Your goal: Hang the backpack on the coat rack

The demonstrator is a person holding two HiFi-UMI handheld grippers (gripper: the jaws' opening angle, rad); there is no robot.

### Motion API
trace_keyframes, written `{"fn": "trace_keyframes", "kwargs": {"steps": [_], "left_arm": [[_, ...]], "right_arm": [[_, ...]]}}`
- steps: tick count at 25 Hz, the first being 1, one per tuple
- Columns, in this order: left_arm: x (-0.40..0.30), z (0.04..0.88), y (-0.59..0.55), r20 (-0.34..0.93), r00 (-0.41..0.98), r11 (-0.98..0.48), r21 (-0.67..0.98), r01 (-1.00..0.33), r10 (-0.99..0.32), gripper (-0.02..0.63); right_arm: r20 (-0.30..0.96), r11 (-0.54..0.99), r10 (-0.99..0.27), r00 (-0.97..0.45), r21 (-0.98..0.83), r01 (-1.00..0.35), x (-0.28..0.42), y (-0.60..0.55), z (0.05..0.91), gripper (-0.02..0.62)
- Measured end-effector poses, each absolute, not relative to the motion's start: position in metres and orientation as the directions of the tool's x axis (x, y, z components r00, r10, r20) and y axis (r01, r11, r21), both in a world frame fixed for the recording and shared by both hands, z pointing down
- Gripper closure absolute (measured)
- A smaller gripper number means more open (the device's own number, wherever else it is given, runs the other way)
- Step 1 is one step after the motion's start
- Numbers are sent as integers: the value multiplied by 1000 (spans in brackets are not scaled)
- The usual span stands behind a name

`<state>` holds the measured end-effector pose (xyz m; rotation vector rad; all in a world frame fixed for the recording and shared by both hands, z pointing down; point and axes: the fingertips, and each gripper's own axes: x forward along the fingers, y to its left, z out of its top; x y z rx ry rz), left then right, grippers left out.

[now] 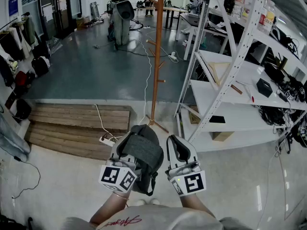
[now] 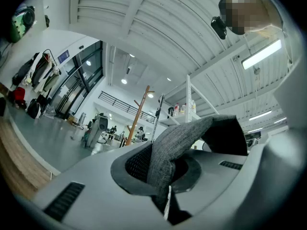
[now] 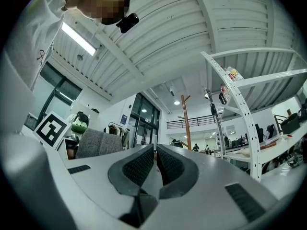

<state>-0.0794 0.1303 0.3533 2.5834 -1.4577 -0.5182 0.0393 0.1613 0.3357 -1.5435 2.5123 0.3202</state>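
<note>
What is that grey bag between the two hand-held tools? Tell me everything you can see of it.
It is a backpack of dark grey, felt-like fabric with black trim and a black strap dangling at its lower edge. It hangs above the pale floor, held by a grey fabric strap pinched in the jaws of the left gripper. The right gripper, jaws shut and empty, is close beside it.

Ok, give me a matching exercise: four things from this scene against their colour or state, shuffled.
1. backpack
2. coat rack
3. right gripper
4. shelving unit

a. white, at the right
b. shut, nothing between the jaws
c. grey, clamped in the left gripper
d. brown wood, upright ahead

Pairs: 1-c; 2-d; 3-b; 4-a
</note>
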Motion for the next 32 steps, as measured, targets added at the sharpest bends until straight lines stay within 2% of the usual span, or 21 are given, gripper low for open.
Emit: {"fn": "trace_keyframes", "kwargs": {"steps": [32], "left_arm": [[-44,348,128,-238,456,-508,251,-824,-858,571]], "right_arm": [[-301,486,-811,-502,133,-864,71,156,329,561]]}}
